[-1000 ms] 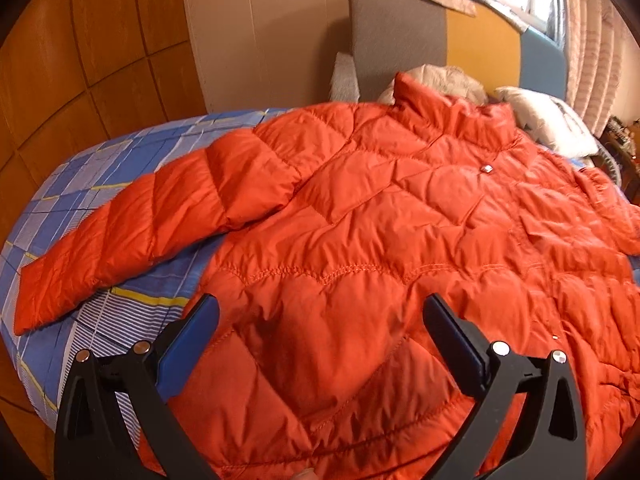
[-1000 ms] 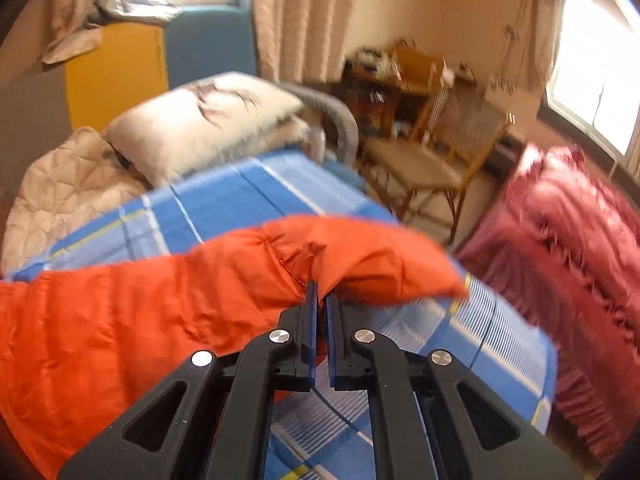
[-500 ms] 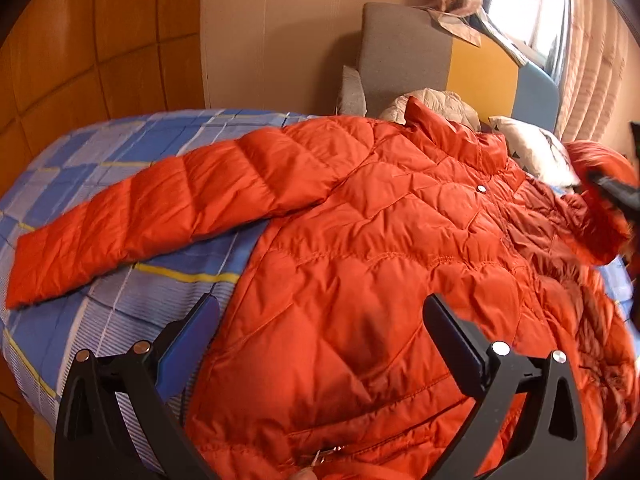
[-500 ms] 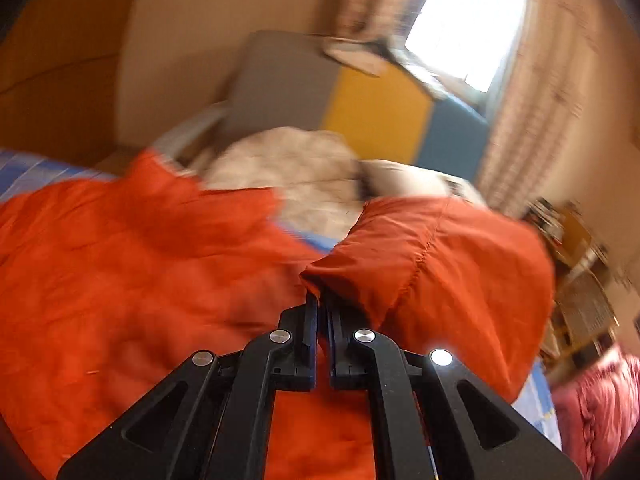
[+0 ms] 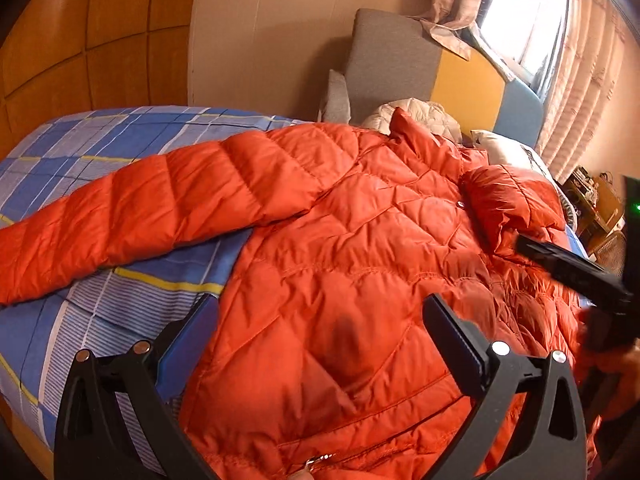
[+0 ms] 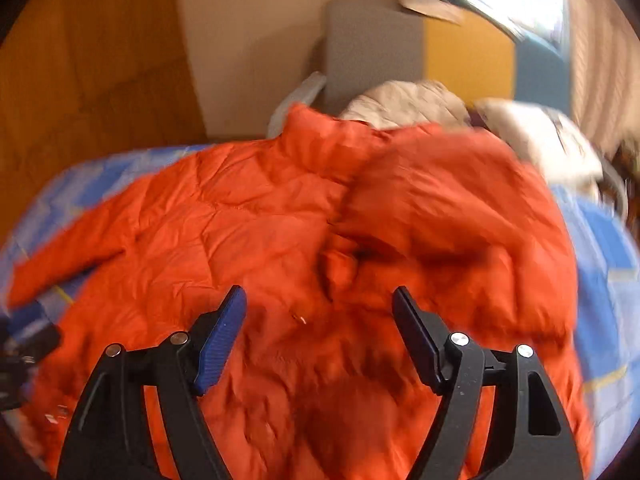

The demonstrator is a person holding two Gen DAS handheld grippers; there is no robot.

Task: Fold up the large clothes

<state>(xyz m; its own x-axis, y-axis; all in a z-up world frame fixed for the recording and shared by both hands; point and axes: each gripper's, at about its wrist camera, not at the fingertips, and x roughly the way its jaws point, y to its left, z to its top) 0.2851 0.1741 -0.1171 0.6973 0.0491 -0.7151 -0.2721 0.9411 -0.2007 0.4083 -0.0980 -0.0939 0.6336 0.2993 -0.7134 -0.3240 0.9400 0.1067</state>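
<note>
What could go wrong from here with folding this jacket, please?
The folded sleeve lies puffy and loose on the jacket; the right tongs have just been opening, with nothing between them, so it may spring back. The other sleeve still stretches across the bed and could slide toward the edge. The left tongs hang open, holding nothing down.

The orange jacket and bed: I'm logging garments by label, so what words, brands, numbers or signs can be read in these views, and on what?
None: no text shows on the orange jacket, the plaid bedsheet or the headboard.
The right wrist view is too blurred to read.
</note>
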